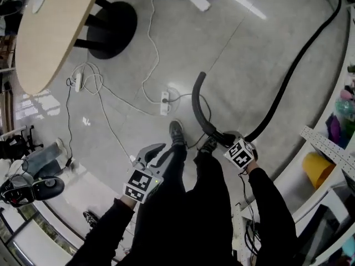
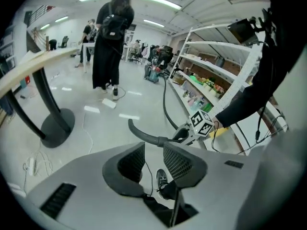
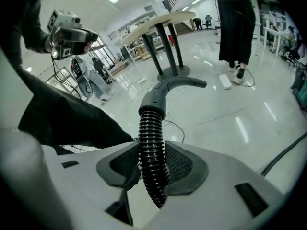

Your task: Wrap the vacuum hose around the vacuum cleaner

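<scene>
The black ribbed vacuum hose [image 1: 277, 98] runs across the grey floor from the upper right to my right gripper [image 1: 224, 140], which is shut on it. Beyond the jaws its smooth curved end tube [image 1: 197, 101] sticks up and away. The right gripper view shows the hose [image 3: 151, 138] clamped between the pads of the right gripper [image 3: 152, 162]. My left gripper [image 1: 158, 153] hangs over my left leg, jaws drawn close with nothing between them. In its own view the left gripper [image 2: 153, 152] looks toward the right gripper [image 2: 184, 134]. I cannot make out the vacuum cleaner's body.
A light wooden table [image 1: 50, 26] on a black pedestal base [image 1: 113, 29] stands at the upper left. White cables and a power strip [image 1: 165, 101] lie on the floor ahead. Shelving [image 1: 327, 143] lines the right side. A person in a black coat [image 2: 108, 42] stands farther off.
</scene>
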{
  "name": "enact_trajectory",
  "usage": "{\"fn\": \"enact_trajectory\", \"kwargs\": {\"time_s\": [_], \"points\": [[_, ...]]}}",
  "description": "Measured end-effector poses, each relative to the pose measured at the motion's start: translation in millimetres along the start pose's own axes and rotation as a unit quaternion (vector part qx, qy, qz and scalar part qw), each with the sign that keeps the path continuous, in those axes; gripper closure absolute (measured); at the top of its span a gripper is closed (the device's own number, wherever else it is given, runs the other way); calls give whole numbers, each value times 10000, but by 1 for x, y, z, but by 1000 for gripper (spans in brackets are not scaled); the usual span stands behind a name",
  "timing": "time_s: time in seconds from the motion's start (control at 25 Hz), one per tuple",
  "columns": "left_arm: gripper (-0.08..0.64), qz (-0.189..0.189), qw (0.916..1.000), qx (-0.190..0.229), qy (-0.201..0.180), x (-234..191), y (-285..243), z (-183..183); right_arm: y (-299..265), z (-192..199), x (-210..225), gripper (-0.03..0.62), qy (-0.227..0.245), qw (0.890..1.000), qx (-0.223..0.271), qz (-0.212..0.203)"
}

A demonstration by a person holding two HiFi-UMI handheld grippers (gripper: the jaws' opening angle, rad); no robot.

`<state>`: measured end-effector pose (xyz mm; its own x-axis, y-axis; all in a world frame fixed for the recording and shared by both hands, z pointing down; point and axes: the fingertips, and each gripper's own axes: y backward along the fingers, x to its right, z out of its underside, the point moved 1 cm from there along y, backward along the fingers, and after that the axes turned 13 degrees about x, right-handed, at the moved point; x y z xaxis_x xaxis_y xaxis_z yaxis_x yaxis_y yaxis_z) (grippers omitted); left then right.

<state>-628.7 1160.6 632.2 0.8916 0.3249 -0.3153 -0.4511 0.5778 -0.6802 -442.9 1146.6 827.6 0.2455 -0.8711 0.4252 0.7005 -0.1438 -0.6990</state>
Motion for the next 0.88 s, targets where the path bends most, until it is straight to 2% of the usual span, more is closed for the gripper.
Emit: {"fn": "enact_trajectory", "kwargs": {"time_s": [0.16,0.36,0.48,0.64,0.68,0.72,0.76,0.8,0.88], "points": [[426,142,9963,518,-671,45,22,-85,102,-66,13,417,-129,9963,757,382],[426,270,9896,941,-1054,111,53,-152,209,-100,-16,416,-451,9895,1319,388],[426,455,9837,1105,-1344,135,52,-182,248,-119,-19,416,-668,9807,1774,488],[426,770,9786,1079,-1577,154,29,-199,278,-138,-9,416,-1033,9654,2305,643],[426,904,9804,1010,-1430,158,18,-200,283,-141,-6,416,-1091,9627,2388,650],[426,1107,9837,915,-1077,163,6,-200,288,-143,-3,416,-1129,9606,2454,653],[426,1384,9857,795,-540,168,-9,-200,293,-146,1,416,-1153,9588,2511,655],[425,1696,9833,651,58,175,-26,-200,298,-150,5,416,-1179,9569,2571,659],[421,2247,9688,384,975,185,-61,-204,310,-161,13,416,-1255,9514,2732,666]]}}
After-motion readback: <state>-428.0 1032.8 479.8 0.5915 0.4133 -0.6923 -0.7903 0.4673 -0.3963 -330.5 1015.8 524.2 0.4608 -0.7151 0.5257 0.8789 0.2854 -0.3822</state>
